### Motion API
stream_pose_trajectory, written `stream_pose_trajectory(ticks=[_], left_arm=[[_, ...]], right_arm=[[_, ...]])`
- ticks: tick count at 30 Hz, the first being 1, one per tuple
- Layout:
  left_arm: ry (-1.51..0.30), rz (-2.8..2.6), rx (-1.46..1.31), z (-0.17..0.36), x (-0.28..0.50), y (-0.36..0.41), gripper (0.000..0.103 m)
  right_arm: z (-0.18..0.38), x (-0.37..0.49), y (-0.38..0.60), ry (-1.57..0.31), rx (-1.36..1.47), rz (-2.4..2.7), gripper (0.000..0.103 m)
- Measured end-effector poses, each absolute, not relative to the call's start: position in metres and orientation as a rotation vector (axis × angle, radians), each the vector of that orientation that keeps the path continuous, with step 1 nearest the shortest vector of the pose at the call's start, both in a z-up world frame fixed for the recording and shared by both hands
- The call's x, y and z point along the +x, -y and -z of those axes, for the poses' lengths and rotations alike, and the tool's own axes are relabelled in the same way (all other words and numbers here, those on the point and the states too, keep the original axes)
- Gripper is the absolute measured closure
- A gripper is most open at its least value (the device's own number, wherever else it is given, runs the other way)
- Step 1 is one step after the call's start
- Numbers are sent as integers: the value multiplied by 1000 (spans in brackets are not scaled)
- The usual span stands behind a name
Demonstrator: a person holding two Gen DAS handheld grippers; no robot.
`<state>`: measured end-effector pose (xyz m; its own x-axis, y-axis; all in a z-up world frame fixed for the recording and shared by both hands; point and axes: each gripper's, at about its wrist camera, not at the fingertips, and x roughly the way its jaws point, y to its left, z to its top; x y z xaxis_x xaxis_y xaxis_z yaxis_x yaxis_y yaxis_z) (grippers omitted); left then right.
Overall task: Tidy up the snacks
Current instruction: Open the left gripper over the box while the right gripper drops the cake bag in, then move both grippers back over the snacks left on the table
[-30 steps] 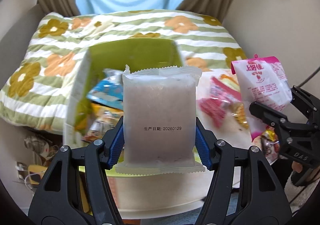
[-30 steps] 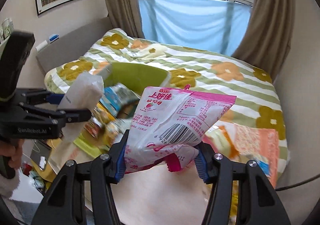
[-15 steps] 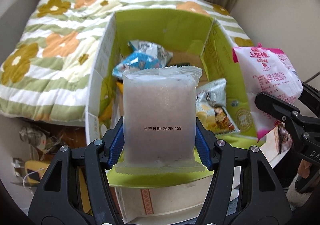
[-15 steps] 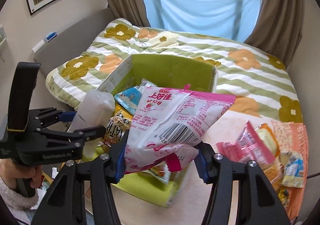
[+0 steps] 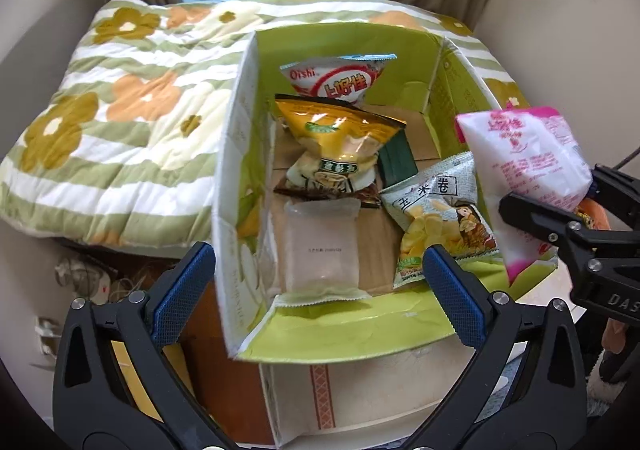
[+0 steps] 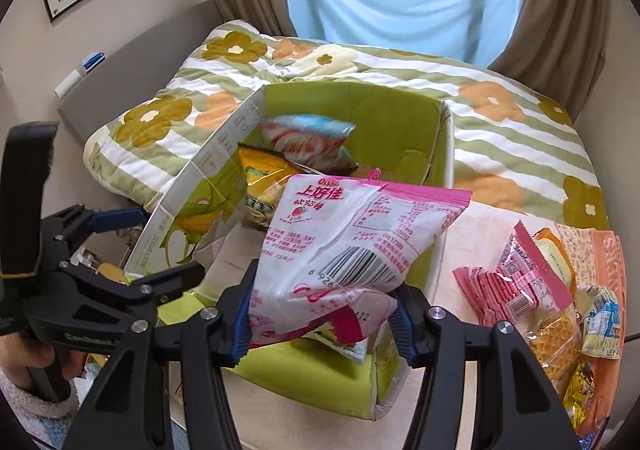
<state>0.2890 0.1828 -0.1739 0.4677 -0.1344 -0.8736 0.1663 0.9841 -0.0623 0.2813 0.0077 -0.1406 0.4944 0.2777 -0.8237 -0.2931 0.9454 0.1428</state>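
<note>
A green-lined cardboard box [image 5: 348, 334] [image 6: 356, 98] holds several snack bags. The pale translucent packet [image 5: 320, 246] lies loose on the box floor by the near wall. Above it my left gripper [image 5: 320, 292] hangs with its jaws opening wide and nothing between them. In the right wrist view the left gripper [image 6: 132, 242] shows at the box's left wall. My right gripper [image 6: 322, 322] is shut on a pink and white snack bag [image 6: 352, 246] over the box's near right corner. That bag [image 5: 524, 166] also shows at the right in the left wrist view.
In the box lie a yellow chip bag [image 5: 340, 146], a red and white Oishi bag [image 5: 340, 78] and a grey corn-roll bag [image 5: 440, 210]. More loose snacks [image 6: 536, 290] sit on the table [image 6: 460, 382] to the right. A flowered quilt [image 5: 120, 110] covers the bed behind.
The left gripper's jaws have spread and the pale packet has dropped from them onto the box floor. Both grippers have moved closer over the box, the right one still holding the pink bag.
</note>
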Motion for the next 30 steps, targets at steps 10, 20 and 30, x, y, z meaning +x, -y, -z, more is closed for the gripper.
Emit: stream_pose_trajectory(ticks=[10,20,30], left_arm=[[-1073,110,-49,175,271,-197,0],[-1083,88,-110,176,264,-214,1],[-1070,123,-49,173,257,-212,1]], right_arm=[[147,285,-18,-1021,-13,-443,50],[149,284,-21,-956,6,-447,8],[148,272,-13,-974,57,-396,8]])
